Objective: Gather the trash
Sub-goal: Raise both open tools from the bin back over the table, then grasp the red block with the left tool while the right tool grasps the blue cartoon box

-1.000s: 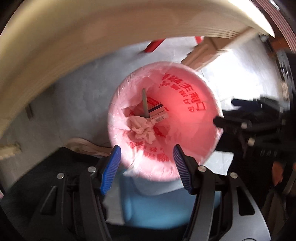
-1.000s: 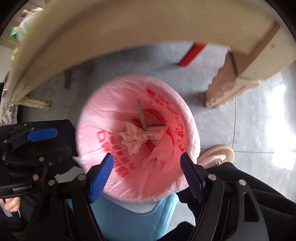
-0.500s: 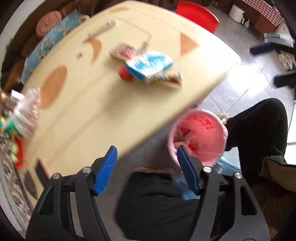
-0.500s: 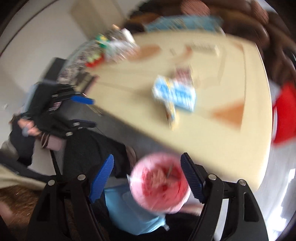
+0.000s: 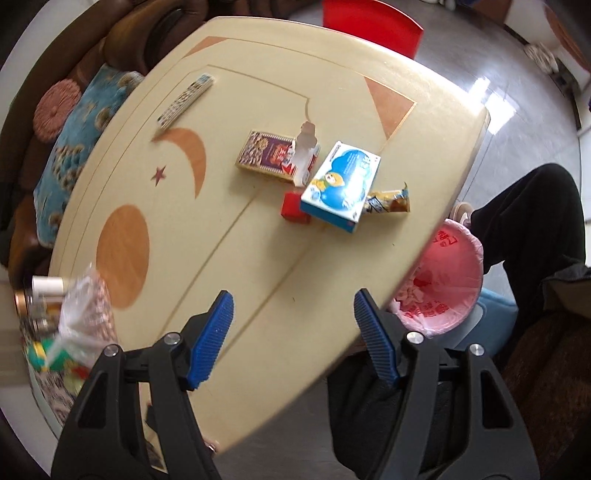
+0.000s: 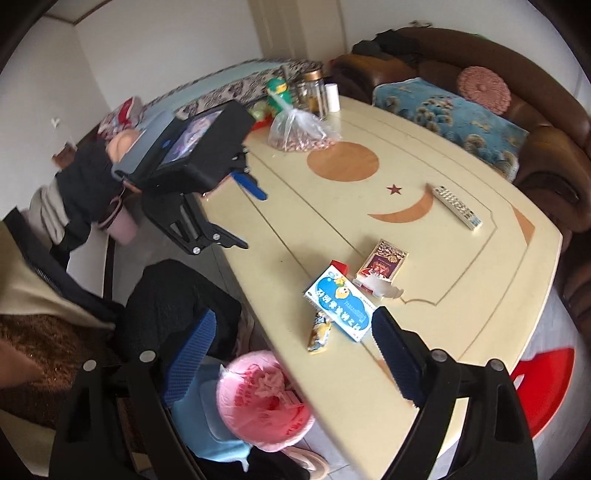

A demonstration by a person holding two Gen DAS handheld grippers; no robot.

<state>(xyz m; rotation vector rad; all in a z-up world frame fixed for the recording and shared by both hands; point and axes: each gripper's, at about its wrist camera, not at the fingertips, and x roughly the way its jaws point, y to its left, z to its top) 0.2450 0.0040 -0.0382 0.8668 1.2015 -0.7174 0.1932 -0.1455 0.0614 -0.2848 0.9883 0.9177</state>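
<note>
A pink-lined trash bin [image 5: 447,280] [image 6: 258,402] stands on the floor beside the cream table [image 5: 177,229] [image 6: 461,280], with crumpled paper inside. On the table lie a blue-and-white box [image 5: 341,186] [image 6: 341,308], a small red box [image 5: 293,208] [image 6: 340,267], an opened purple carton [image 5: 275,155] [image 6: 382,262] and a yellow snack wrapper [image 5: 388,201] [image 6: 319,332]. My left gripper [image 5: 291,338] [image 6: 251,186] is open and empty above the table's near edge. My right gripper [image 6: 295,360] is open and empty, above the bin and table edge.
A remote control [image 5: 184,99] [image 6: 456,206] lies at the far side. A plastic bag of nuts [image 5: 88,314] [image 6: 299,131], jars and a green bottle [image 6: 277,92] crowd one corner. A red stool [image 5: 373,24] [image 6: 543,391], a brown sofa [image 6: 517,92] and the person's dark-trousered legs [image 5: 524,229] surround the table.
Both grippers have lifted from directly over the bin to above the tabletop. The views now look across the table instead of down into the bin. Both stayed open.
</note>
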